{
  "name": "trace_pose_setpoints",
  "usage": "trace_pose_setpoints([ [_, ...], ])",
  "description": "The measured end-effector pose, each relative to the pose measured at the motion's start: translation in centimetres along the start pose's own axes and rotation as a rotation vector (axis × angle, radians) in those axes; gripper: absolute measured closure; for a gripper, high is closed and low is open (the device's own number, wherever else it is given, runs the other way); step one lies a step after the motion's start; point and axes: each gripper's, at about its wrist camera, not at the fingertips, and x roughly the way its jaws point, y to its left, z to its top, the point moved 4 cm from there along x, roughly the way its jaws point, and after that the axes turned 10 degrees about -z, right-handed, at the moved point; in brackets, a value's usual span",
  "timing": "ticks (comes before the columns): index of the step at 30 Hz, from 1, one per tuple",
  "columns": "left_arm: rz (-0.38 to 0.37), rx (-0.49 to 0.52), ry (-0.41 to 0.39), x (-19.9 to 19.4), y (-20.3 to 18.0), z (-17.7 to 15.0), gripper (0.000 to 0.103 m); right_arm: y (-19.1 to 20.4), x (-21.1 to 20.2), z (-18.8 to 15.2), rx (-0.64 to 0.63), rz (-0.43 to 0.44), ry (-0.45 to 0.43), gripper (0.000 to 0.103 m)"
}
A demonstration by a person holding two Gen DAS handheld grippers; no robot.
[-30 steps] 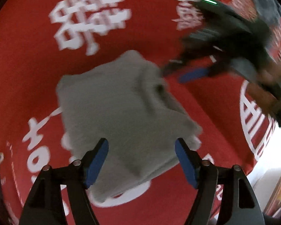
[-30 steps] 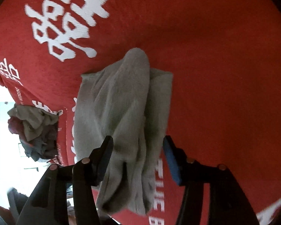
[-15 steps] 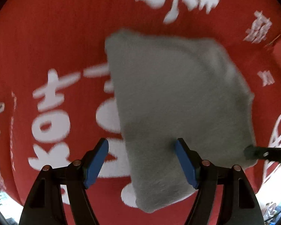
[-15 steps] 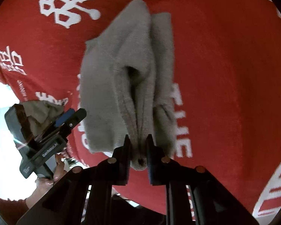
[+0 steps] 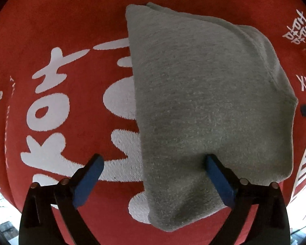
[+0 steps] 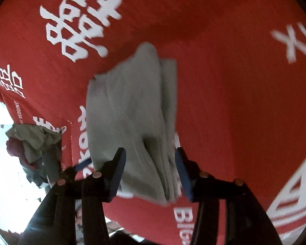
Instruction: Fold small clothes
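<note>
**Garment folded on the red cloth, both grippers letting go**

Garment [image 5: 210, 94], grey and folded into a thick pad, lies flat on the red cloth [image 5: 71, 16] with white characters, and that is the left wrist view. Left gripper [image 5: 153, 175] points down over the garment's near edge, jaws opening and very wide. One blue pad [image 5: 219, 180] presses on top of the garment, the other [image 5: 87, 180] sits beside the garment, over the cloth. Nothing gripped.

Over to the right wrist view, a little blurred. Right gripper [image 6: 151, 170] straddles the garment's [image 6: 130, 110] layered near end, jaws opening, about half wide. The stacked fold edges sit between the pads, but the pads stand clear of them. Beyond the cloth's edge, left of the garment, a heap of clothes [image 6: 32, 143] waits.
</note>
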Motion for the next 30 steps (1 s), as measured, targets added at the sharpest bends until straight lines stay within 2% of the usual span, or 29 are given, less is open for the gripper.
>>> trace_pose_setpoints([
  [4,0.012,-0.020,-0.004,0.3,0.1,-0.2,0.001,1.3,1.9,2.9,-0.034,-0.066,0.008,0.049],
  [5,0.009,-0.026,-0.003,0.4,0.1,-0.3,0.001,1.3,3.1,3.3,-0.025,-0.081,0.024,0.052],
  [6,0.006,-0.035,0.000,0.5,0.2,-0.4,0.001,1.0,3.8,3.4,-0.013,-0.082,0.042,0.070],
  [7,0.001,-0.044,0.003,0.6,0.4,-0.4,0.001,0.8,4.6,3.2,-0.003,-0.071,0.064,0.079],
  [9,-0.007,-0.060,0.007,0.6,0.3,-0.6,0.001,-0.2,5.7,2.8,0.034,-0.049,0.076,0.079],
  [13,-0.004,-0.069,0.014,0.8,0.9,-0.4,0.001,-1.6,5.1,1.7,0.082,-0.007,0.073,0.079],
  [16,-0.005,-0.076,0.026,1.1,1.3,-0.3,0.001,-2.1,4.1,1.4,0.065,-0.035,0.072,0.078],
  [18,-0.002,-0.075,0.031,1.0,1.1,-0.4,0.001,-2.6,3.2,1.1,0.061,-0.053,0.074,0.074],
  [30,-0.001,-0.082,0.063,1.6,0.2,0.9,0.001,-3.0,1.4,-1.2,0.062,-0.086,0.105,0.074],
])
